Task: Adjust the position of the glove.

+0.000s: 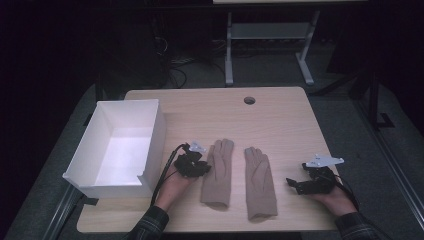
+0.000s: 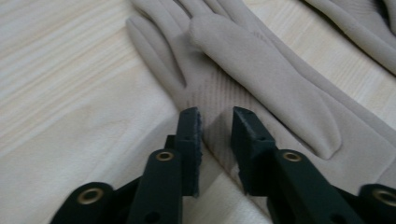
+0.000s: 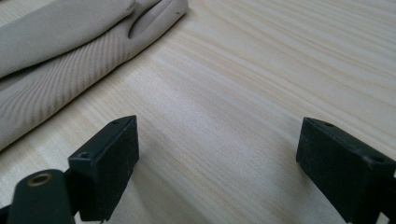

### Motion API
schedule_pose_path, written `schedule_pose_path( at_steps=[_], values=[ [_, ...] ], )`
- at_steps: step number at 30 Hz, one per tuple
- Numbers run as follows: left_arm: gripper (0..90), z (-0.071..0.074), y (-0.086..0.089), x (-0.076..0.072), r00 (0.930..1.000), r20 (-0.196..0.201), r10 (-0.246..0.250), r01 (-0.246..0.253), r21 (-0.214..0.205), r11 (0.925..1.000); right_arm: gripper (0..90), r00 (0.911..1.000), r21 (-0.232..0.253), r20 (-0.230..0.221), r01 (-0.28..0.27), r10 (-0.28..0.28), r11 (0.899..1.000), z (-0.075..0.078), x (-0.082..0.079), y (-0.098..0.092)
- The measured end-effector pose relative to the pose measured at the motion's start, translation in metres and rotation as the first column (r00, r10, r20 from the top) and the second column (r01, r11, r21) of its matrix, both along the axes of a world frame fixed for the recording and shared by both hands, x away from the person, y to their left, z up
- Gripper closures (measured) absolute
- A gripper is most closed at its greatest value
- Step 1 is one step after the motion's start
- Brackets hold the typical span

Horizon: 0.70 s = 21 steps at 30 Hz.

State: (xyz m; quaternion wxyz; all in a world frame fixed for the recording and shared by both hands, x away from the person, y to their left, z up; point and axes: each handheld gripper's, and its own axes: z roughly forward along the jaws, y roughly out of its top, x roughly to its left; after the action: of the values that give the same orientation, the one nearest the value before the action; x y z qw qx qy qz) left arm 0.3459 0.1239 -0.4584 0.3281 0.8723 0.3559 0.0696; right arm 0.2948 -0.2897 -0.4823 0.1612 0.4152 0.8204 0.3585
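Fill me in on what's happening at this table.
A person holds a black two-jaw gripper in each hand at a light wooden table. Two beige fabric gloves lie flat side by side. The left gripper is at the edge of the left beige glove, jaws narrowly apart with the fabric just ahead, not pinched. The right gripper rests wide open over bare wood beside the right beige glove. A white open-topped box stands at the left.

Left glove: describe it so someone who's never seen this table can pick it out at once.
Start at the white box on the table's left side. Just right of it lie two beige gloves, fingers pointing away from the person. The left glove is the one nearer the box, with the left gripper at its edge; the right glove lies alone, nearer the right gripper.
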Motion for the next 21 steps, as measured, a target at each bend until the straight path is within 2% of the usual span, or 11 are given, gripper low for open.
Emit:
schedule_pose_path(
  at_steps=[4,6,9,12,14,17,21],
  values=[
    [82.2,-0.001,0.001,-0.001,0.9999,-0.014,-0.002,0.001,-0.032,0.9995,12.4,1.0,0.0,0.0,0.0,0.0,1.0,0.0,0.0,0.0],
    [86.9,-0.001,0.0,-0.001,1.0,-0.007,-0.001,0.001,-0.026,0.9997,12.0,1.0,0.0,-0.001,-0.002,0.002,1.0,0.0,0.0,0.0],
    [87.9,0.0,-0.001,-0.001,1.0,-0.002,-0.006,0.006,-0.012,0.9999,10.3,0.9999,-0.004,-0.002,-0.012,0.012,1.0,0.0,0.0,0.001],
    [88.1,0.0,0.001,0.0,0.9999,-0.014,-0.004,0.003,-0.034,0.9994,12.2,0.9999,-0.004,-0.006,-0.011,0.011,1.0,0.0,0.0,0.001],
    [88.1,0.0,0.004,0.002,0.9996,-0.027,-0.005,0.004,-0.057,0.9984,20.5,0.9997,-0.01,-0.018,-0.017,0.017,1.0,0.004,-0.001,0.002],
    [88.1,0.0,0.005,0.002,0.9994,-0.035,-0.004,0.002,-0.065,0.9979,46.0,0.998,0.019,0.012,-0.063,0.063,0.998,0.013,-0.005,0.002],
    [88.1,-0.001,0.005,0.003,0.9994,-0.035,-0.005,0.002,-0.063,0.998,73.7,0.989,0.038,0.036,-0.145,0.143,0.989,0.02,-0.008,0.009]
  ],
)
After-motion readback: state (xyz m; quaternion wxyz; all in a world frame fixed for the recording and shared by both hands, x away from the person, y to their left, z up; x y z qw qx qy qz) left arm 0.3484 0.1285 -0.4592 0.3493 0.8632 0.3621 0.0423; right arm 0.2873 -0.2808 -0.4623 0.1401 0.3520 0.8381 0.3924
